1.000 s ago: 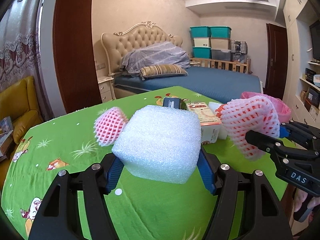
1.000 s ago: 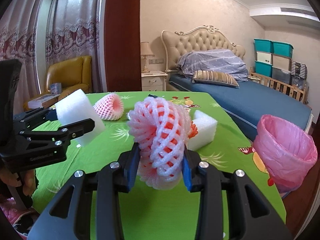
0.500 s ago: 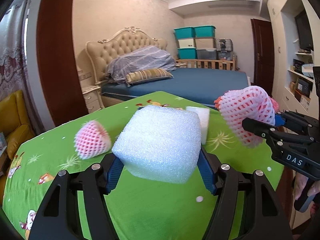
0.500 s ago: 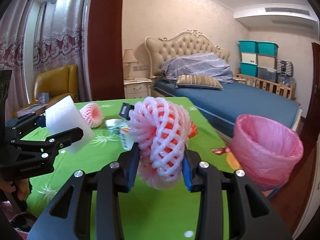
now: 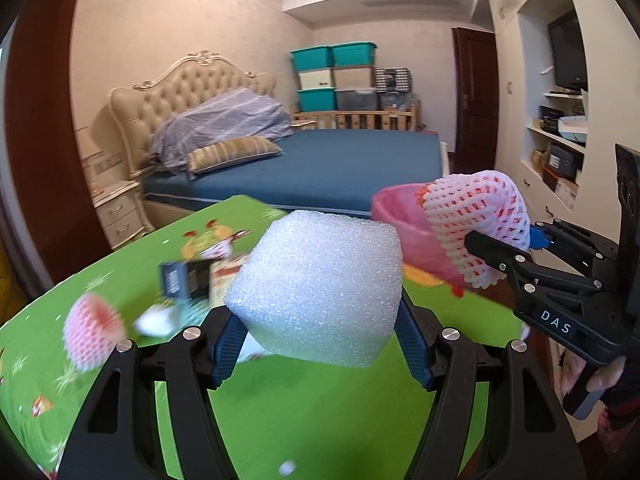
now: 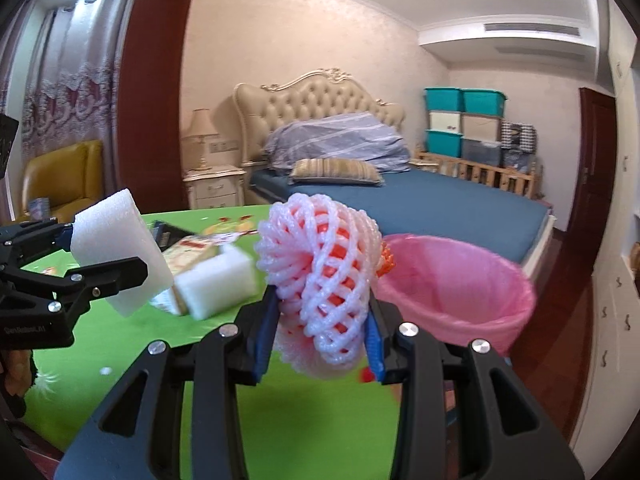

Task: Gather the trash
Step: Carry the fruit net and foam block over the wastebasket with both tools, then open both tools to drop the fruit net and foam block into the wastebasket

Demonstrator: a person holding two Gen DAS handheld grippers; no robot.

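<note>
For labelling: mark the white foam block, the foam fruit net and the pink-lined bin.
white foam block (image 5: 320,288), left wrist view, front face.
foam fruit net (image 6: 320,276), right wrist view, mesh middle.
pink-lined bin (image 6: 480,308), right wrist view, outer wall.

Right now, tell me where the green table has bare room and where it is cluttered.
Bare: the near strip of the green tablecloth in front of both grippers, and the table's far corner toward the bed. Crowded: the middle, where a white foam piece, a printed carton, a dark box and a pink foam net lie close together.
</note>
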